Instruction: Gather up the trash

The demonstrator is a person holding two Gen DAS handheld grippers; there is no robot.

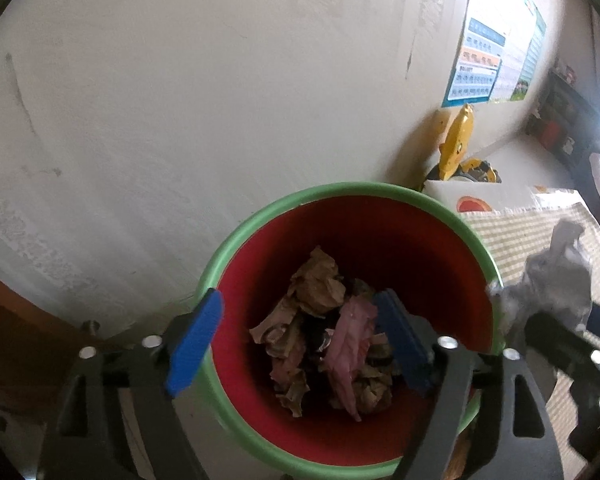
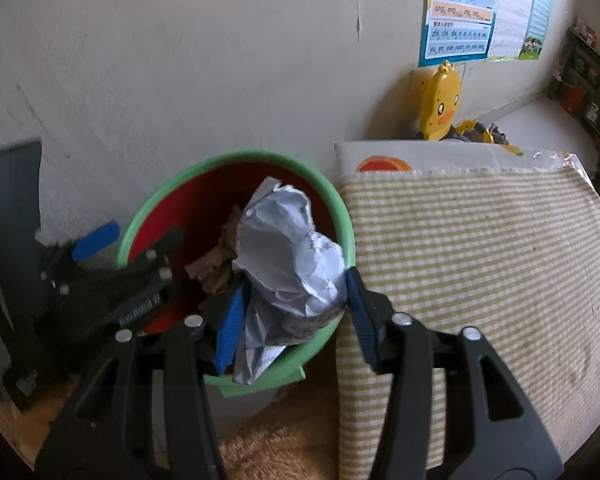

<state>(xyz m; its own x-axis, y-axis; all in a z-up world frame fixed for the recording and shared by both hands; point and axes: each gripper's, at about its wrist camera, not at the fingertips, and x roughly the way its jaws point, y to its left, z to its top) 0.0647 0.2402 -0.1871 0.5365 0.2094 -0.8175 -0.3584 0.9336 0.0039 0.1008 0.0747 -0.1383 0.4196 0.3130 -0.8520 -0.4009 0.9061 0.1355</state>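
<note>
Blue-padded fingers (image 1: 196, 344) of our left gripper (image 1: 296, 348) stand wide apart over the mouth of the waste bin (image 1: 260, 216), one pad outside the green rim and the other above the red interior, with nothing between them. Below this gap, crumpled brown paper (image 1: 318, 280) and a pink wrapper (image 1: 350, 340) lie on the bin's floor among other scraps. Our right gripper (image 2: 292, 312) carries a crumpled ball of white printed paper (image 2: 288, 252) between its two blue pads (image 2: 230, 328); both pads touch the ball, which bulges upward past the fingertips and hangs partly over the bin's near rim. We cannot tell how firmly the pads press on it.

In the right wrist view the bin stands against a pale wall (image 2: 180, 60), just beside a surface covered with yellow-checked cloth (image 2: 480, 260). A yellow duck-shaped toy (image 2: 440, 104) leans against the wall behind the cloth, beneath a wall chart (image 2: 460, 12). In the left wrist view the same paper ball appears at right, blurred, beside the bin's rim.
</note>
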